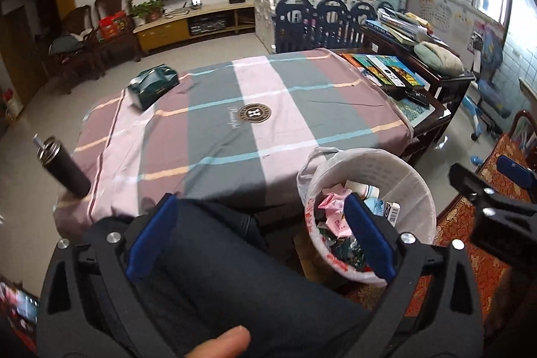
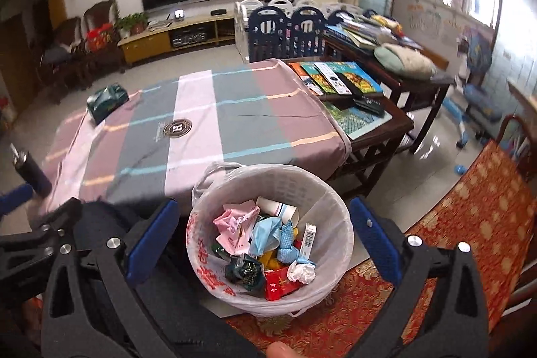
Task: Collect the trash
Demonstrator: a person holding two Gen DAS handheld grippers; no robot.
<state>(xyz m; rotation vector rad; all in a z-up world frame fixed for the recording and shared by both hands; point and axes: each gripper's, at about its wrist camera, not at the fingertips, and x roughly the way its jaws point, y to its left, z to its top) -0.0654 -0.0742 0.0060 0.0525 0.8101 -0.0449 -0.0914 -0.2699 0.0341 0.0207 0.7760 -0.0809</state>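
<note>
1. The trash bin [image 2: 268, 240] is a round white mesh basket lined with a thin, translucent plastic bag printed with red characters. It stands on the floor between the desk's near edge and a red-and-gold patterned cushion [image 2: 470, 217].
2. Inside lies the trash [image 2: 265, 244]: crumpled pink and blue wrappers, a paper cup, a small barcoded box, a red packet and a wad of white tissue.
3. The desk [image 1: 235, 123] wears a soft striped cloth in mauve, grey and pale pink with a round emblem; a green glossy packet [image 1: 152, 84] and a dark cylindrical bottle [image 1: 63, 168] (tilted by the lens) sit on it.
4. The left gripper [image 1: 261, 237] has its blue ribbed pads spread wide, nothing between them but a dark trouser leg.
5. The right gripper [image 2: 263, 244] is likewise wide apart, empty, framing the bin.
6. Only the right wrist view shows the bin's whole contents; the left shows a thumb [image 1: 221, 343] clearly.
</note>
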